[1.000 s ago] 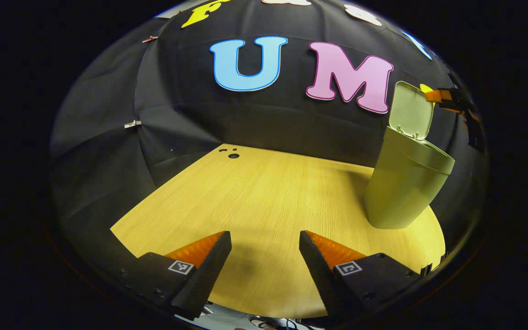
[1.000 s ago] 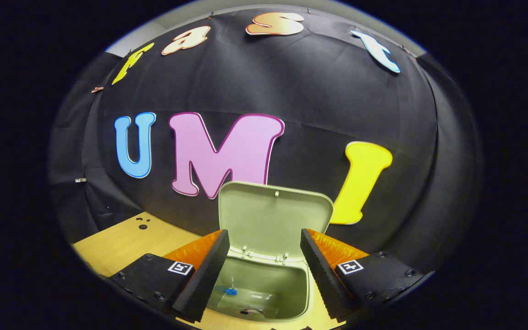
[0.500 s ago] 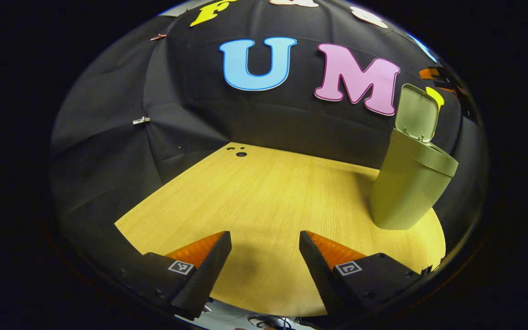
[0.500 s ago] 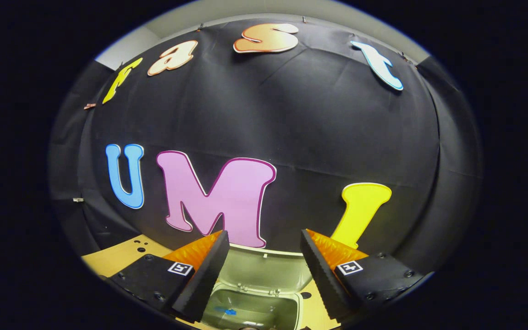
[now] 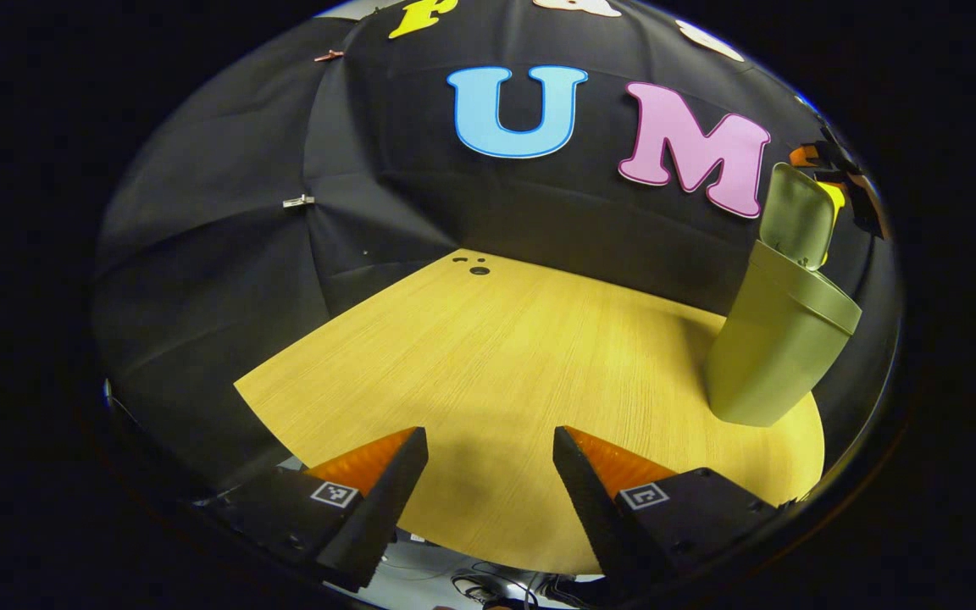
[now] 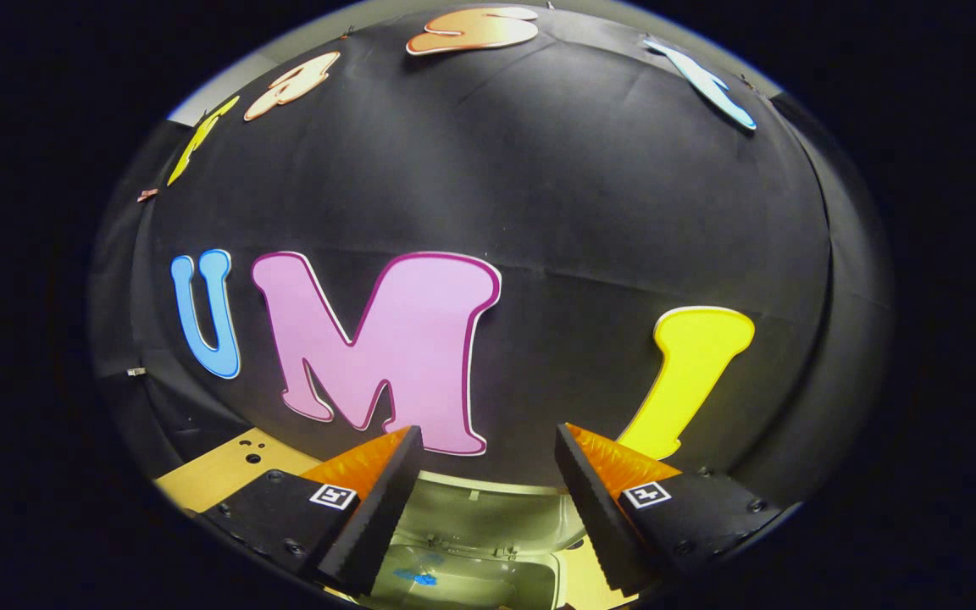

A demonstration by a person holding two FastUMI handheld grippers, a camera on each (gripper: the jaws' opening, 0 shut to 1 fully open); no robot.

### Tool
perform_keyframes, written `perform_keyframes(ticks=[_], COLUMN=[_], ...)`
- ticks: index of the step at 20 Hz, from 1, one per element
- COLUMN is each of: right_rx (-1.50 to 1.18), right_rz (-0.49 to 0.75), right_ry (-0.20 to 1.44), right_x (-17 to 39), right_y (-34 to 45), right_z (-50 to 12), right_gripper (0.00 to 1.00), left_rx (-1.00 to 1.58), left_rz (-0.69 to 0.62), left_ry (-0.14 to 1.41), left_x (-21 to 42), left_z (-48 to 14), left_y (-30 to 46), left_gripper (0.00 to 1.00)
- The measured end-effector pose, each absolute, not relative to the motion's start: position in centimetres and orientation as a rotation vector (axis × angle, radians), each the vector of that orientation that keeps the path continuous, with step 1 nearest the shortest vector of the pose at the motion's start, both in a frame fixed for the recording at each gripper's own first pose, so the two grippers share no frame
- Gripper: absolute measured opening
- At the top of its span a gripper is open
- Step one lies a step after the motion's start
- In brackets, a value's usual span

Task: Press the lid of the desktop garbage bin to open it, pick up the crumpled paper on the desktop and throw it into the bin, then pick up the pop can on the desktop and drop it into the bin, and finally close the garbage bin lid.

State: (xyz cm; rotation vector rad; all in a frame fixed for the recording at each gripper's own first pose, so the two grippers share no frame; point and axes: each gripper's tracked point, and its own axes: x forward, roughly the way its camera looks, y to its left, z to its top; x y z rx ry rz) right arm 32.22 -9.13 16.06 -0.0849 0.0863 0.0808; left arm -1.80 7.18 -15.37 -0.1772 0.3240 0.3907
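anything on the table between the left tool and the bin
Nothing: in the left gripper view, bare wooden table runs from the left tool to the garbage bin.

Bin (image 5: 780, 347) on the desk's (image 5: 522, 364) right side, lid (image 5: 795, 216) raised behind its mouth, right tongs (image 6: 488, 500) above the bin's opening

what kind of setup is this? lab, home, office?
Looks like a staged data-collection booth, not a real home: black cloth wall draped around a bare wooden desktop, a single desktop bin with its lid up, and cables hanging below the desk edge.
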Motion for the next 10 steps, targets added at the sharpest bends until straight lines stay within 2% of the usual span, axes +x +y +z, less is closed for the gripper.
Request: perform_keyframes(ticks=[5,10], right_rx=[-0.009,0.045], right_rz=[0.115,0.142], right_ry=[0.093,0.094], right_x=[32.3,29.8], right_y=[-8.9,-8.7], right_z=[15.6,14.8], right_gripper=[0.97,0.97], left_rx=[-0.210,-0.181], left_rz=[0.399,0.352], left_ry=[0.331,0.340], left_x=[-1.1,0.8], left_z=[-15.7,-15.7], left_y=[6.6,4.8], left_gripper=[0.96,0.96])
